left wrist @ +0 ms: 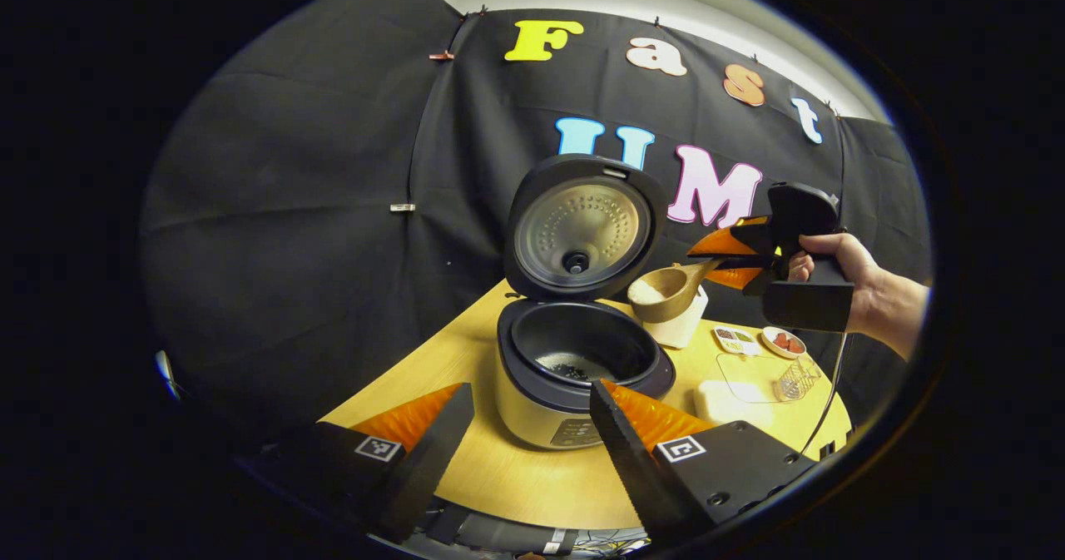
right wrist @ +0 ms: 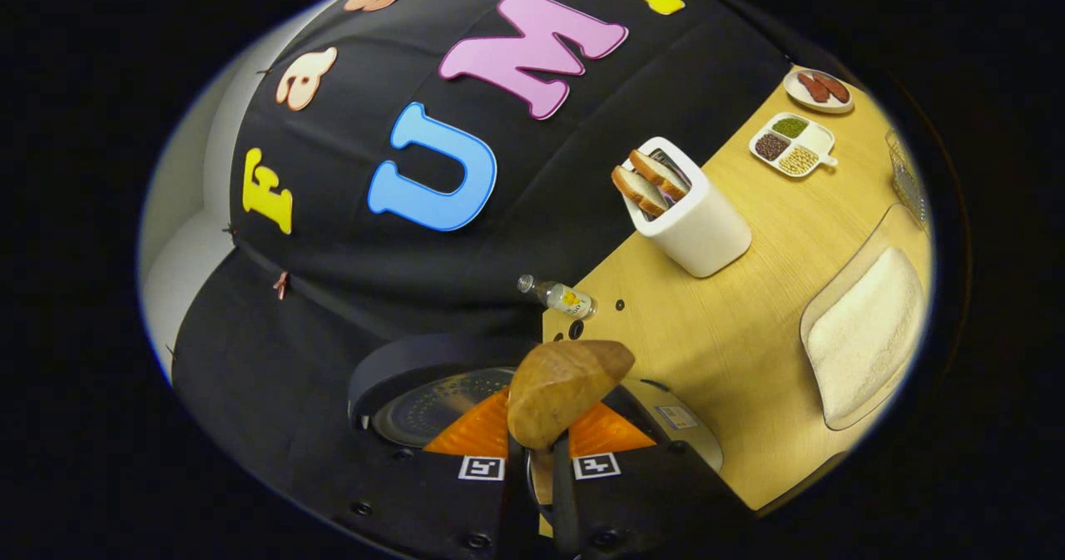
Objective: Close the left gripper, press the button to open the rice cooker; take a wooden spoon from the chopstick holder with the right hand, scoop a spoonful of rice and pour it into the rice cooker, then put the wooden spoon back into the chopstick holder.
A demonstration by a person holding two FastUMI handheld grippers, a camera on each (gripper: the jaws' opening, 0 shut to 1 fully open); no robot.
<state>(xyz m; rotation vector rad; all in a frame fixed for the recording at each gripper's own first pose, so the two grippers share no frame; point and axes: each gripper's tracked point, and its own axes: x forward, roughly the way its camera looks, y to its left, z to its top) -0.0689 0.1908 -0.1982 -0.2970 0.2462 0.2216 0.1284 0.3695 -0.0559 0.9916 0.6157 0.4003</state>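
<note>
The rice cooker (left wrist: 549,414) stands on the table with its lid (left wrist: 578,229) swung up and its dark inner pot (left wrist: 582,348) exposed. My left gripper (left wrist: 531,389) is open just in front of it, with nothing between its fingers. A person's hand (left wrist: 840,265) holds my right gripper (left wrist: 711,265), which is shut on the handle of the wooden spoon (left wrist: 666,291). The spoon's bowl carries pale rice and hangs above the pot's right rim. In the right gripper view the spoon (right wrist: 562,389) sticks out between the right gripper (right wrist: 537,414) fingers, over the cooker lid (right wrist: 433,406).
A white toaster (right wrist: 695,223) with bread slices stands behind the cooker. A small bottle (right wrist: 559,296) lies by the wall. Further right are a clear tray of rice (right wrist: 865,335), a divided dish (right wrist: 790,146), a plate (right wrist: 818,88) and a wire basket (right wrist: 907,179).
</note>
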